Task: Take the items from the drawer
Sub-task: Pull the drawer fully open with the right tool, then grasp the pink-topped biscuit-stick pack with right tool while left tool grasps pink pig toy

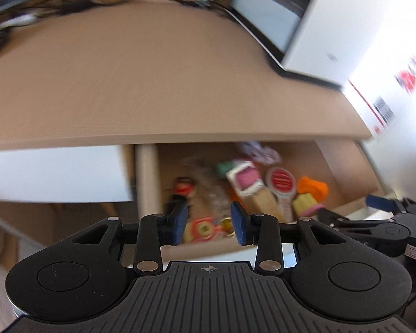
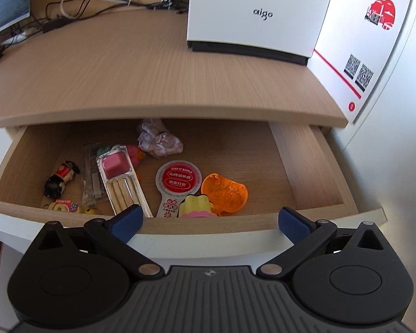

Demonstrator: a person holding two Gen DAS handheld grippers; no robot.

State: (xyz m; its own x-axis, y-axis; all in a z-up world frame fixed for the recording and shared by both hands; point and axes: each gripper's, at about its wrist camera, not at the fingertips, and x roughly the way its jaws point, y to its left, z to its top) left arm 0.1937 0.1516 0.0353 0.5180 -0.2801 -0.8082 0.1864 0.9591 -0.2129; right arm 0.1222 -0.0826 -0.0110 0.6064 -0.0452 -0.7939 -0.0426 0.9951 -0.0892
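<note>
Through my left wrist camera, all blurred, my left gripper [image 1: 208, 223] hangs above the open light-wood drawer [image 1: 344, 166], jaws parted by a narrow gap, nothing between them. Inside the drawer lie a pink-and-white biscuit-stick pack [image 1: 248, 184] and a crumpled orange plastic shell [image 1: 313, 187]. My right gripper [image 1: 374, 202] shows at the drawer's right corner.

Through my right wrist camera, my right gripper [image 2: 210, 219] sits at the drawer's [image 2: 305, 163] front edge, jaws spread wide, empty. In the drawer: the biscuit-stick pack [image 2: 122, 177], a round red-and-white label tag [image 2: 177, 183], the orange shell [image 2: 226, 193], a small black-haired doll figure [image 2: 59, 179]. Behind the drawer, on the desktop, stands a white box [image 2: 259, 14].
</note>
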